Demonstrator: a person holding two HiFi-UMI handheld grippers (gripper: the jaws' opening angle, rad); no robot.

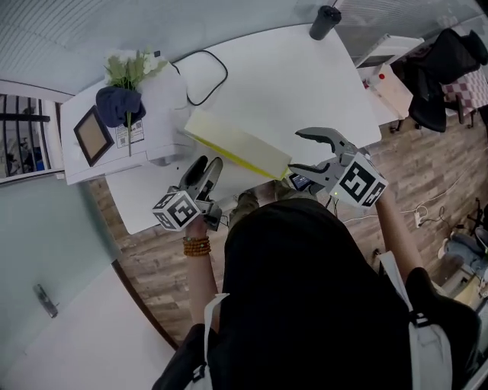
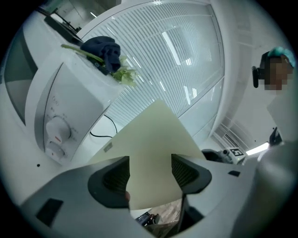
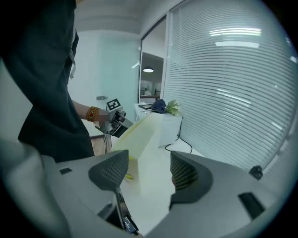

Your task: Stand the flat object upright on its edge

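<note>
A pale yellow flat board [image 1: 238,146] rests on its long edge on the white table [image 1: 290,84], leaning slightly. My left gripper [image 1: 207,166] is at the near side of the board's left half. In the left gripper view the board's face [image 2: 156,139] fills the gap between the jaws [image 2: 150,173], and the pads do not seem to press it. My right gripper [image 1: 297,151] is at the board's right end, jaws wide open and empty. In the right gripper view the board [image 3: 139,135] stands ahead and left of the open jaws [image 3: 149,173].
A white appliance [image 1: 114,129] with dials [image 2: 58,135] stands at the table's left, with a dark blue cloth [image 1: 118,103] and flowers on top. A black cable [image 1: 206,76] loops behind the board. A black cylinder [image 1: 325,21] stands at the far edge. The table's near edge is close to my body.
</note>
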